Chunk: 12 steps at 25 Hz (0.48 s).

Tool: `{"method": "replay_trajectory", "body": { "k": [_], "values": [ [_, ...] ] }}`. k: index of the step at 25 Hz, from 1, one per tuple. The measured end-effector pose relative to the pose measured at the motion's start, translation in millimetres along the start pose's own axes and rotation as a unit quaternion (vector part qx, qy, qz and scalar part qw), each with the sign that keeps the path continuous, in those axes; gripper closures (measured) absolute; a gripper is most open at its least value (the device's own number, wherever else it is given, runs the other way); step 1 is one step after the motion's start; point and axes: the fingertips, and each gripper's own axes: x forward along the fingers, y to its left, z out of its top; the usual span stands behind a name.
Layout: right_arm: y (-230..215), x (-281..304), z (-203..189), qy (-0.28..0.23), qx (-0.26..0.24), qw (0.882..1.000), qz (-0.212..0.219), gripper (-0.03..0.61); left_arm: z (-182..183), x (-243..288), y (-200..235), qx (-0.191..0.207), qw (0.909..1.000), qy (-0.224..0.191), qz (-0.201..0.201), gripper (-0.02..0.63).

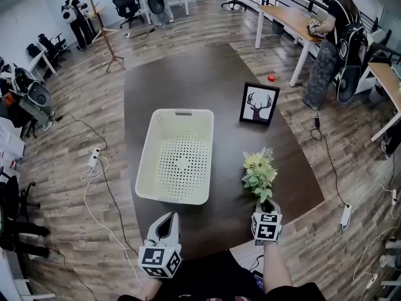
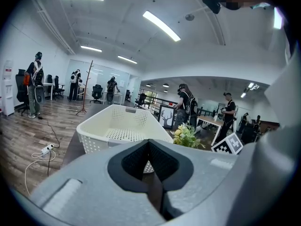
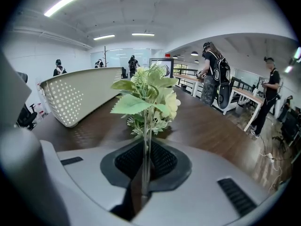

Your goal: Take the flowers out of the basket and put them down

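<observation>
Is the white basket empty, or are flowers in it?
Empty. The basket shows a bare perforated floor; the flowers are outside it, held in the right claw.

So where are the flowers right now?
Head view, right side: the flowers are outside the basket, over the table to the basket's right, with their stems clamped by the right gripper.

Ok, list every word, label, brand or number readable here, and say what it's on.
No readable text anywhere in these views.
Cubes on the left gripper and right gripper: black-and-white square patterns, not words.
Black-framed deer silhouette picture: image only, no caption.
Cream perforated plastic basket: no label visible.
Anything farther back: too small to tell.
</observation>
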Motion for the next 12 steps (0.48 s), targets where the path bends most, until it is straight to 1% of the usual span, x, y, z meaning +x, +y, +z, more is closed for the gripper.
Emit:
{"method": "replay_trajectory", "body": {
  "k": [3,6,12],
  "values": [
    [0.9,3.9,-0.7,0.002,0.008,1.0,0.003,0.536,-0.2,1.0,-2.3,0.0,1.0,-0.001,-0.004,0.604],
    [2.1,5.2,-1.8,0.004,0.004,1.0,0.004,0.535,-1.4,0.5,-4.2,0.004,1.0,0.001,-0.006,0.604],
    [3.5,9.8,-4.4,0.011,0.01,1.0,0.006,0.535,-1.3,-1.3,1.0,0.003,1.0,0.002,0.002,0.604]
  ]
}}
